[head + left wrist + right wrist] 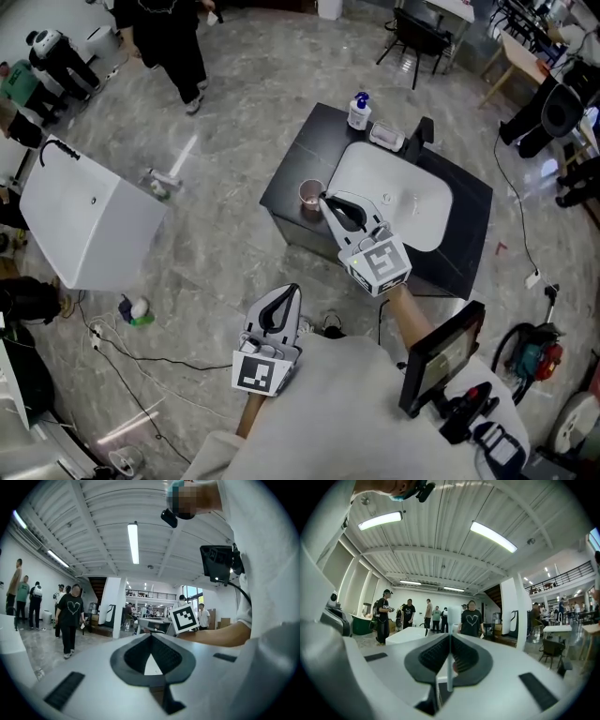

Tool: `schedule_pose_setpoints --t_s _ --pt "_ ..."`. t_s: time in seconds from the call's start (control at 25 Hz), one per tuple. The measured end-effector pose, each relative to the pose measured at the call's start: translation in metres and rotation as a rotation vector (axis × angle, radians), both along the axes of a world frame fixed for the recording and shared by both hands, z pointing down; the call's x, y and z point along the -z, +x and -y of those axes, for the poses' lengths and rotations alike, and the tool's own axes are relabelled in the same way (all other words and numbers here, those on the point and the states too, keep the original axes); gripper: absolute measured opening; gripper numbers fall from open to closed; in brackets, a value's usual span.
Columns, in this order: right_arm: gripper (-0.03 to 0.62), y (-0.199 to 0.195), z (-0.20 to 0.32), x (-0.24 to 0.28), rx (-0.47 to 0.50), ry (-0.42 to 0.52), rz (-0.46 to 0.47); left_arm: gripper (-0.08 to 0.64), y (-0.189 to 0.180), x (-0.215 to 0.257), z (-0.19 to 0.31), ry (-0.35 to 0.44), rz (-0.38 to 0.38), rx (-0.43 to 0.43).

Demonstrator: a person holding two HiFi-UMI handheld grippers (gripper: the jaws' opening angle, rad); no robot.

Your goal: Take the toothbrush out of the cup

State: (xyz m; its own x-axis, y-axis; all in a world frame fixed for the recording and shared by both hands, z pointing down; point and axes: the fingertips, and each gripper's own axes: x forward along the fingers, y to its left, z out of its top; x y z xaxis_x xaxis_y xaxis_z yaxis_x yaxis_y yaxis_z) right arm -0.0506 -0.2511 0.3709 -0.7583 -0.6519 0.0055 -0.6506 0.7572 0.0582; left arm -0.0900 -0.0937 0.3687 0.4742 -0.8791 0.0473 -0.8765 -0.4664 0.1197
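A pinkish cup stands on the left end of the black counter, beside the white sink. My right gripper hovers just right of the cup's rim. In the right gripper view this gripper is shut on a thin white toothbrush, which stands upright between the pads; the cup is not in that view. My left gripper hangs over the floor in front of the counter. Seen from its own camera, the left gripper has its tips together with nothing held.
A soap bottle and a soap dish sit at the counter's far end. A white bathtub lies on the floor at left, with cables near it. A person walks at the back. A black chair stands beyond.
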Motion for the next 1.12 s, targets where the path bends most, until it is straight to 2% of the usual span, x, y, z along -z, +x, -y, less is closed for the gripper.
schedule_pose_setpoints --t_s 0.36,0.76,1.04,1.12 --pt "0.018 0.011 -0.026 0.001 -0.011 -0.015 0.012 0.003 0.007 0.010 -0.004 0.037 0.003 -0.026" --pt "0.018 0.021 -0.097 -0.019 0.035 -0.080 -0.025 0.003 0.014 0.006 -0.008 0.040 -0.011 -0.029" --pt "0.018 0.032 -0.144 -0.018 0.041 -0.130 0.009 0.003 0.022 0.007 -0.013 0.037 -0.012 -0.051" --pt "0.018 0.032 -0.155 -0.013 0.043 -0.100 0.035 0.004 0.023 0.006 -0.015 0.037 -0.011 -0.055"
